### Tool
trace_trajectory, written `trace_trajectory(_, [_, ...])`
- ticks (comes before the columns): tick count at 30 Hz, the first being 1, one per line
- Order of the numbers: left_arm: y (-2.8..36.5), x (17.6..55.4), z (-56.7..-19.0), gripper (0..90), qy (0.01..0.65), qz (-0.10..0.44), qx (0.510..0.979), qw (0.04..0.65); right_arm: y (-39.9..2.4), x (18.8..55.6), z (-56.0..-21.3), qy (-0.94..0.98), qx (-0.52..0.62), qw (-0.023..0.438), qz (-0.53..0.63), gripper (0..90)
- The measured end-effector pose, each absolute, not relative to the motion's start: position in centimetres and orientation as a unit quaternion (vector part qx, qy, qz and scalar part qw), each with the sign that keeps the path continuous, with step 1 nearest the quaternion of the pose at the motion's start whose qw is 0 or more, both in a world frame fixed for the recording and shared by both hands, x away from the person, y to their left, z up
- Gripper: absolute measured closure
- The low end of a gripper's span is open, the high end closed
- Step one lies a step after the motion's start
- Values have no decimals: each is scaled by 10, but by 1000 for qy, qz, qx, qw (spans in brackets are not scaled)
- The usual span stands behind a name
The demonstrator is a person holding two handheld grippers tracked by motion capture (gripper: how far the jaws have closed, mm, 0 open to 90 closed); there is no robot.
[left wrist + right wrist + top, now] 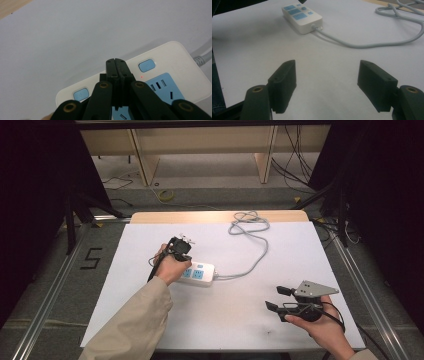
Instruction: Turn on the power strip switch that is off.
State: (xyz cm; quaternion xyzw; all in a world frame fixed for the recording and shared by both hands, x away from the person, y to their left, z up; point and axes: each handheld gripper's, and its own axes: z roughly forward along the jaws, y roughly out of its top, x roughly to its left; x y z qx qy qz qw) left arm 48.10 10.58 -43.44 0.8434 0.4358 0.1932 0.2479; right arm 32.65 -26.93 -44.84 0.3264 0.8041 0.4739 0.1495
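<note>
One rigid, smooth, light power strip point(160, 72) sits under your closed left gripper point(117, 65), so press its buttons gently or clamp its long sides; your right gripper point(327, 85) idles open.

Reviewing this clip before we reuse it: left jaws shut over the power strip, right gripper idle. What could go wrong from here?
1. The left gripper, jaws shut, hangs between two blue buttons on the power strip; a small drift could press the wrong one, or hit bare casing.
2. The strip lies loose on the white sheet; an angled push may slide it, since the right gripper rests open, well away.
3. A sliding strip would likely drag its grey cord.
</note>
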Motion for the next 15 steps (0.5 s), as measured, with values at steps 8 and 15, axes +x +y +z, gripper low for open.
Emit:
trace_trajectory(8, [104,484,-438,898,440,194,843,243,-269,326,-448,804,326,149,474,316])
trace_trajectory(15, [104,484,-439,898,438,196,845,237,-269,326,-448,804,326,149,474,315])
